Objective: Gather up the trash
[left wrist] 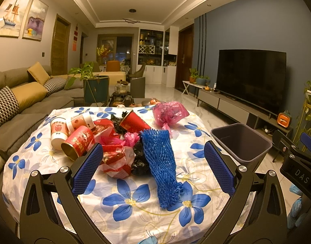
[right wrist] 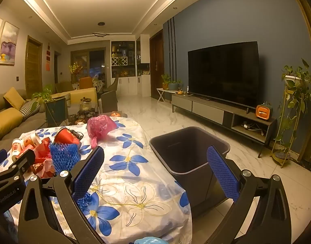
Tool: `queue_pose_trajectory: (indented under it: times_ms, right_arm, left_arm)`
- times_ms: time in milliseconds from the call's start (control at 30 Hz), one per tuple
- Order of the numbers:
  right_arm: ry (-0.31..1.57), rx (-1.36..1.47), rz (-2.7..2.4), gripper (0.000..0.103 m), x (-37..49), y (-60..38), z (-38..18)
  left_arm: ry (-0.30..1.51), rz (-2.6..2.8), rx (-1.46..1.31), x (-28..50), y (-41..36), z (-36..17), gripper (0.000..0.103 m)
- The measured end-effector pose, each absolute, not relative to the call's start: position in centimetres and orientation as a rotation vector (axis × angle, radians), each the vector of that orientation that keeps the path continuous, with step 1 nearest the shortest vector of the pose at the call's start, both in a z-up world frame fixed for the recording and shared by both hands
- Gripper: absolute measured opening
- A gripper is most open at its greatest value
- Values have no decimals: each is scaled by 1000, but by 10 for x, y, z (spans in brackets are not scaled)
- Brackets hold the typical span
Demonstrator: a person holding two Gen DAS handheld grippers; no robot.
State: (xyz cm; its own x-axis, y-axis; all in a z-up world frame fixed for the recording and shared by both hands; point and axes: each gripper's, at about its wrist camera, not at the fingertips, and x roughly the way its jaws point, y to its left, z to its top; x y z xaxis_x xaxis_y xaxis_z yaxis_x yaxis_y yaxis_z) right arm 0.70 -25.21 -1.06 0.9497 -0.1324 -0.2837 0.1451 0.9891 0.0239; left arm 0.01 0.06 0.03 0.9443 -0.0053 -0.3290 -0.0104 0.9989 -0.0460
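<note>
Blue foam net point(left wrist: 159, 166), one, is lying on the table point(left wrist: 135, 219) beside two red cans, two pale cups, one pink bag point(left wrist: 169, 112). Left gripper point(left wrist: 153, 168) and right gripper point(right wrist: 155, 174) are gaping empty; one bin point(right wrist: 188, 148) is standing alongside.

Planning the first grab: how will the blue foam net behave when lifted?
The blue foam net is probably floppy: it drapes over the trash pile. It looks light, being open mesh. Pinched at one end, it would likely dangle.

Blue foam net point(left wrist: 159, 162), pink bag point(left wrist: 169, 112), blue-flowered white tablecloth point(left wrist: 135, 209)
</note>
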Motion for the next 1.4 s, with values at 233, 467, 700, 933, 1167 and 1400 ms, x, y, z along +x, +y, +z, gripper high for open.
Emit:
queue_pose_trajectory:
  times_ms: [233, 467, 700, 933, 1167, 1400]
  right_arm:
    - [283, 44, -142, 98, 7, -251, -10]
    - [282, 43, -142, 98, 8, -250, -8]
    - [281, 42, -142, 98, 8, -250, -7]
    - [279, 43, -144, 98, 9, -249, -6]
    - [276, 42, -142, 98, 8, -249, -5]
    - [274, 41, -141, 98, 9, -249, -4]
  left_arm:
    - [336, 2, -49, 0, 1, 0, 98]
    - [336, 1, -51, 0, 1, 0, 98]
    - [335, 1, -51, 0, 1, 0, 98]
    - [336, -1, -54, 0, 1, 0, 98]
    - [336, 0, -55, 0, 1, 0, 98]
    - [336, 0, -56, -2, 4, -1, 98]
